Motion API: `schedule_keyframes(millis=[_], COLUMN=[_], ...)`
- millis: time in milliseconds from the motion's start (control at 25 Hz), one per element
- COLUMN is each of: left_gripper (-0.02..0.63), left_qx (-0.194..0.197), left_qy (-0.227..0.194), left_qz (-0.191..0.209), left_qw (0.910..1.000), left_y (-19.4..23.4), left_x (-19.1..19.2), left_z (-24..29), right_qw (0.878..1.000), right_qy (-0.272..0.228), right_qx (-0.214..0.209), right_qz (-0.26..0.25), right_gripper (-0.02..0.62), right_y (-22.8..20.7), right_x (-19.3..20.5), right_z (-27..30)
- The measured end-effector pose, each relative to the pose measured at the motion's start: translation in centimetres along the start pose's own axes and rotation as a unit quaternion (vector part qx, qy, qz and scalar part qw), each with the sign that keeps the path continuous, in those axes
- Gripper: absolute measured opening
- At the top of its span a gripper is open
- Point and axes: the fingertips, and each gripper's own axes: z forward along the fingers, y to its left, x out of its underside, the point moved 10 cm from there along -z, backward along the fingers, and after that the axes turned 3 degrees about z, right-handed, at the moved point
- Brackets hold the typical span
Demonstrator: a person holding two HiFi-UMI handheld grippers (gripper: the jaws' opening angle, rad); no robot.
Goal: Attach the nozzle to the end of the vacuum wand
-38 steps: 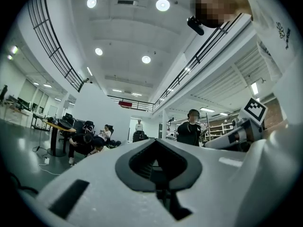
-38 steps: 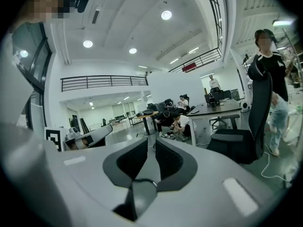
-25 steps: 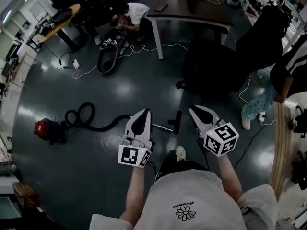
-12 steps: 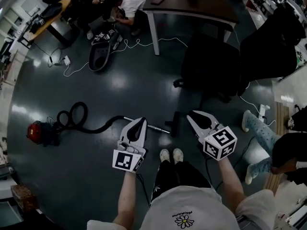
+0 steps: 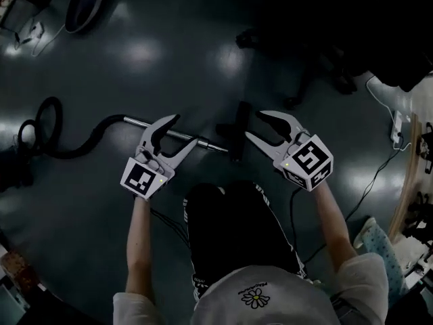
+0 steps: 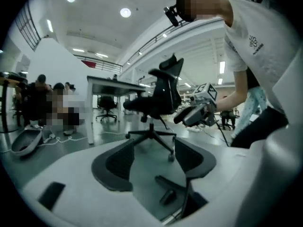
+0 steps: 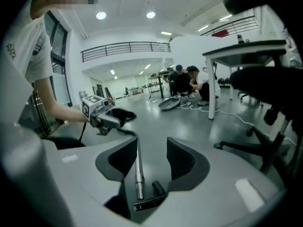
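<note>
Opening wide and empty, the left tool [image 5: 183, 130] hovers over the silver metal vacuum wand [image 5: 211, 145] lying on the dark glossy floor [image 5: 169, 59]. The right tool [image 5: 255, 125], jaws also opening on nothing, hangs beside the black T-shaped plastic nozzle [image 5: 238, 133], just off the wand's free end.

Black office chair [image 6: 161, 91] upright on the floor [image 5: 169, 53], near a table [image 6: 113, 83]. Past the table leg, people [image 7: 187, 82] crouch beside a dark open shell [image 7: 169, 101] lying on the floor, with a white cable [image 7: 241, 116] trailing near it. Balcony railing [image 7: 125, 48] above.
</note>
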Motion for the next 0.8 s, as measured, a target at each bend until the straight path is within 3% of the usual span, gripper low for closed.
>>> schedule_keyframes(millis=[80, 160, 280, 360, 520, 640, 720, 800], left_gripper=[0.301, 0.343, 0.367, 0.378, 0.379, 0.367, 0.295, 0.281], left_qx=[0.059, 0.11, 0.172, 0.21, 0.263, 0.275, 0.276, 0.278], left_qy=[0.048, 0.106, 0.189, 0.241, 0.311, 0.339, 0.343, 0.339], left_qz=[0.032, 0.054, 0.092, 0.115, 0.195, 0.246, 0.27, 0.276], left_qw=[0.9966, 0.9869, 0.9623, 0.9405, 0.8923, 0.8652, 0.8565, 0.8552], left_y=[0.5, 0.5, 0.0, -0.8, -2.3, -3.2, -3.3, -3.4], left_x=[7.8, 14.5, 22.6, 26.6, 31.3, 33.7, 34.4, 34.4], left_z=[2.1, 3.6, 4.8, 5.5, 7.1, 8.0, 8.4, 8.7], right_qw=[0.999, 0.997, 0.988, 0.974, 0.932, 0.905, 0.894, 0.887], right_qy=[0.029, 0.058, 0.111, 0.169, 0.278, 0.333, 0.353, 0.367], right_qx=[-0.019, -0.04, -0.084, -0.124, -0.171, -0.159, -0.14, -0.131], right_qz=[-0.019, -0.036, -0.067, -0.091, -0.16, -0.213, -0.238, -0.246], right_gripper=[0.191, 0.199, 0.21, 0.222, 0.232, 0.234, 0.239, 0.25], right_y=[-2.7, -4.7, -6.4, -6.8, -6.6, -6.4, -6.6, -6.5], right_x=[6.5, 11.8, 17.3, 20.0, 23.4, 25.0, 25.7, 25.8], right_z=[4.6, 8.7, 13.8, 16.3, 20.3, 22.3, 23.3, 23.7])
